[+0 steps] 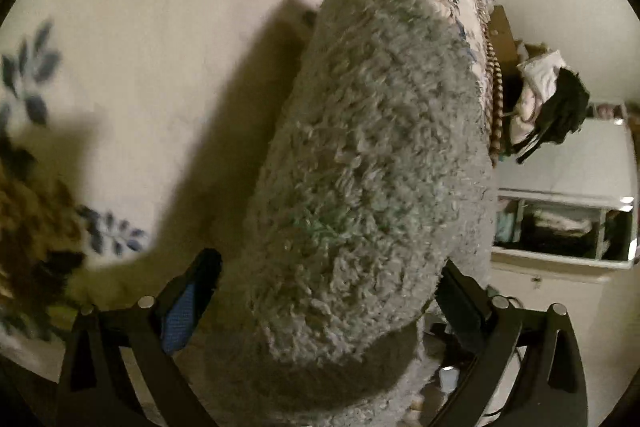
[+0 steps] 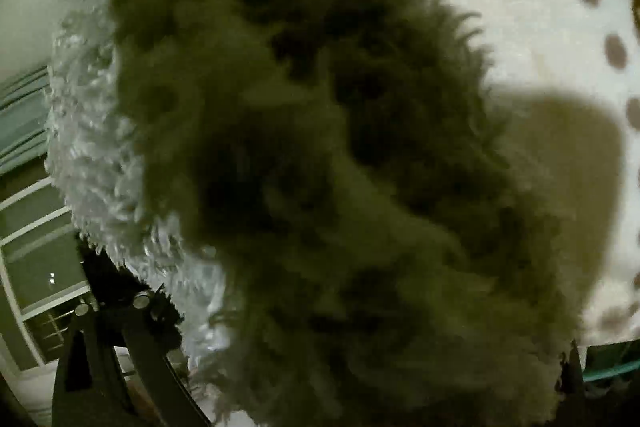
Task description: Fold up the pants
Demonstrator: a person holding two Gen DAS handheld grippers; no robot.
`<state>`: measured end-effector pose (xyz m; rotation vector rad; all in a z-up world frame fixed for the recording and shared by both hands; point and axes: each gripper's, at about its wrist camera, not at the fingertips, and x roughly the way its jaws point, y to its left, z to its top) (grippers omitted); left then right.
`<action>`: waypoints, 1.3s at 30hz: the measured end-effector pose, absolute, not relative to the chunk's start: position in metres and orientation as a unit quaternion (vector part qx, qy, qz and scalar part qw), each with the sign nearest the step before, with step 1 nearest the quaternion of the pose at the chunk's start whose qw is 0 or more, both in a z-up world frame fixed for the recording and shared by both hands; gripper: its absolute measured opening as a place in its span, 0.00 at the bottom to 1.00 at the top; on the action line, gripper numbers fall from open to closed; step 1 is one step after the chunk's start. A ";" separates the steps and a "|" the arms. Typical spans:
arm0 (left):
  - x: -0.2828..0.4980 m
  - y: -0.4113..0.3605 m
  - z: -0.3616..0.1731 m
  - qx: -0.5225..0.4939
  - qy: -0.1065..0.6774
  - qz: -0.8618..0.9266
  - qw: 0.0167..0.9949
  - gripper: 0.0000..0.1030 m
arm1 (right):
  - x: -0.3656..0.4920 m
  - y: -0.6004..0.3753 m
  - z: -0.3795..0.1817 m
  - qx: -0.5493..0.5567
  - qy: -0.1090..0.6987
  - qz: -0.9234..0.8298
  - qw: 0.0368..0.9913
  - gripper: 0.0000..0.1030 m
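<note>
The pants (image 1: 368, 163) are thick, fluffy grey fleece. In the left wrist view a long roll of them runs from between my fingers up over the bed. My left gripper (image 1: 324, 291) stands wide, its blue-padded left finger (image 1: 188, 307) and its right finger (image 1: 464, 307) on either side of the fleece. In the right wrist view the fleece (image 2: 320, 167) fills nearly the whole frame, dark and in shadow close to the lens, pale at its left edge (image 2: 92, 155). My right gripper's left finger (image 2: 120, 331) shows at the lower left; its fingertips are buried in the fleece.
The bed cover (image 1: 140, 67) is cream with blue and brown flowers, and cream with brown dots (image 2: 520, 27) in the right wrist view. A white shelf unit (image 1: 568, 227) and a pile of clothes (image 1: 548, 99) stand beyond the bed's right edge. A window (image 2: 36, 227) shows at left.
</note>
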<state>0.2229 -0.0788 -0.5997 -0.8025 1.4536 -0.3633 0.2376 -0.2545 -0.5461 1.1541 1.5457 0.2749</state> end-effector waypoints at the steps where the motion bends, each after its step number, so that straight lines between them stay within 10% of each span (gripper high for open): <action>1: 0.223 -0.081 -0.597 -0.353 0.639 -0.166 0.662 0.78 | 0.235 -0.256 -0.543 0.495 0.649 0.110 0.567 0.96; 4: 0.224 -0.086 -0.582 -0.335 0.632 -0.176 0.677 0.56 | 0.230 -0.252 -0.530 0.483 0.643 0.106 0.585 0.59; 9: 0.224 -0.085 -0.554 -0.330 0.628 -0.184 0.681 0.44 | 0.227 -0.254 -0.491 0.469 0.624 0.095 0.618 0.41; 25: 0.440 -0.065 -0.443 -0.303 0.559 -0.221 0.739 0.44 | 0.424 -0.247 -0.343 0.424 0.568 0.097 0.699 0.39; 39: 0.656 -0.018 -0.547 -0.268 0.584 -0.174 0.747 0.46 | 0.697 -0.190 -0.430 0.376 0.579 0.108 0.716 0.40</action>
